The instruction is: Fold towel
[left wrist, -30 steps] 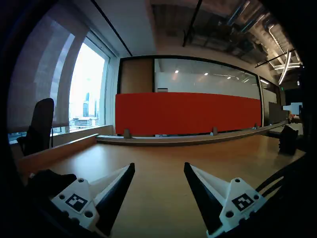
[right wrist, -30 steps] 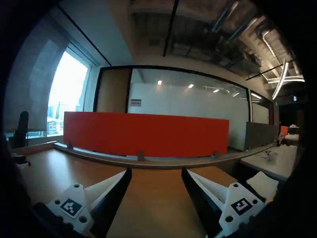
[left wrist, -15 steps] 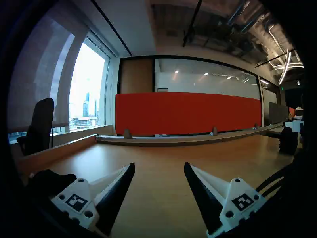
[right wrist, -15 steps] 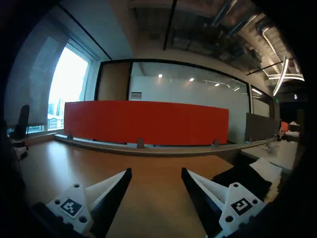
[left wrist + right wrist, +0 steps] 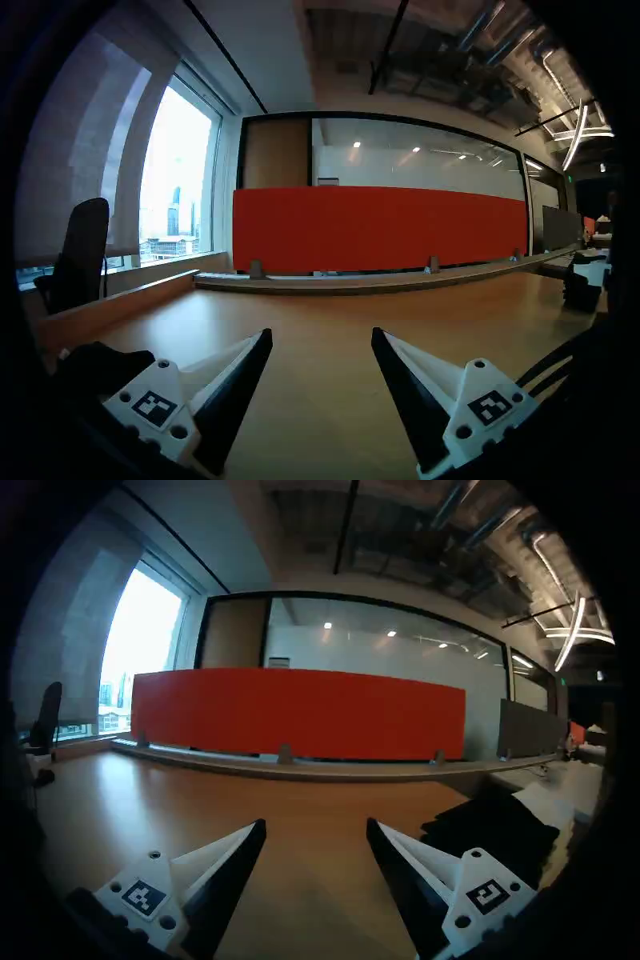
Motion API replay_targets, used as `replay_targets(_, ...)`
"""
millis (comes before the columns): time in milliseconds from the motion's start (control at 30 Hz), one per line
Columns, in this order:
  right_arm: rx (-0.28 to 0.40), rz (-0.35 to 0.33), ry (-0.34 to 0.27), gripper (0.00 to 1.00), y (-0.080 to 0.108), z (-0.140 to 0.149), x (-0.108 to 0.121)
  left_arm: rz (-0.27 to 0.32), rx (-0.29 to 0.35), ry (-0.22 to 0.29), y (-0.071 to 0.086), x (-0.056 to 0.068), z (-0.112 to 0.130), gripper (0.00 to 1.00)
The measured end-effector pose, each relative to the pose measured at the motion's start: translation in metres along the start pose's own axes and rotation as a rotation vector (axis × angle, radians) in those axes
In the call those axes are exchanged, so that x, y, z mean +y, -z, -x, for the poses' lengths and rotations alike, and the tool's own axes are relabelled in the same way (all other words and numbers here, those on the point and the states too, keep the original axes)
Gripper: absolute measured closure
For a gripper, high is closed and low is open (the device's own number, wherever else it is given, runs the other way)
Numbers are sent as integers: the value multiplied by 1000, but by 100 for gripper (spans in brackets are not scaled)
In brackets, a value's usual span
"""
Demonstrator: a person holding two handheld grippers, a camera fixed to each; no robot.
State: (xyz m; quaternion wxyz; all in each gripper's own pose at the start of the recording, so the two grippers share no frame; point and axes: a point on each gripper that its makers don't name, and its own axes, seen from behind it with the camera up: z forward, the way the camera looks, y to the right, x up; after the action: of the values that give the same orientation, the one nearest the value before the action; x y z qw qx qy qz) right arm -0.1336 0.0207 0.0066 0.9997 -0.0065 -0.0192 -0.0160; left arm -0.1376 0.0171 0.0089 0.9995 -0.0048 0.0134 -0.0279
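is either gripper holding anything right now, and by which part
Nothing is held. The left gripper and the right gripper both have open jaws, with bare wooden table showing between them.

In my right gripper view the towel (image 5: 490, 830) is black and lies flat on the wooden counter (image 5: 320, 816), off to the right near the edge. It looks folded into a low stack with layered edges. Something white (image 5: 554, 812) lies against its far side; I can't tell if that is cloth.
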Motion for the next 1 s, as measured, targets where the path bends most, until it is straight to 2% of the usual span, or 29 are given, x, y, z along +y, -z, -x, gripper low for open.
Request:
replay_targets(267, -9, -5, -2, 3, -1, 11, -3, 0, 0, 0, 0, 1, 0, 8)
replay_targets(667, 24, 10, -58, 3, 2, 6, 3, 0, 0, 0, 1, 0, 0, 8)
replay_targets(1000, 48, 1, -60, 3, 4, 2, 2, 0, 0, 0, 0, 0, 0, 8)
